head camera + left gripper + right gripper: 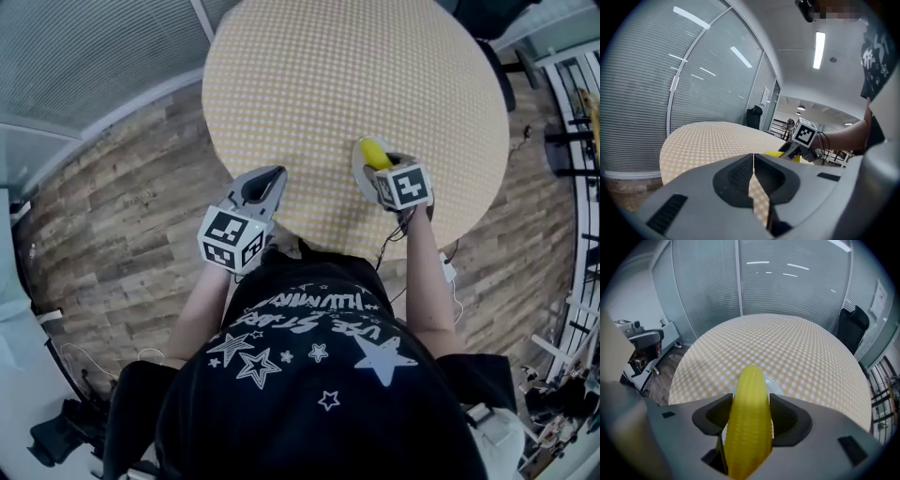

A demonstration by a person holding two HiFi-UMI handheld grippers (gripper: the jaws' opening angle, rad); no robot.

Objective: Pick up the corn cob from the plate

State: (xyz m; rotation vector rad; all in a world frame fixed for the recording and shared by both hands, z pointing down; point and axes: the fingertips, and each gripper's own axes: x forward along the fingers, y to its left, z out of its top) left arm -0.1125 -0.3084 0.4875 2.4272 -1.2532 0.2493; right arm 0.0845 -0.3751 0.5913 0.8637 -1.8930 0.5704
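A yellow corn cob (749, 418) stands lengthwise between the jaws of my right gripper (750, 398), and both pads press its sides. The white plate (775, 388) shows just beneath it. In the head view the corn cob (375, 153) lies over the plate (358, 161) near the front edge of the round checked table (347, 75), with the right gripper (379, 163) pointing steeply down on it. My left gripper (277, 172) hovers at the table's near edge to the left, shut and holding nothing; its jaws (753, 157) meet in a thin line.
The table top (787, 348) carries only the plate. A black chair (853, 324) stands at the far side. Glass walls with blinds (642, 93) ring the room, over a wooden floor (122, 216). Cables (448, 267) hang by the table's near right edge.
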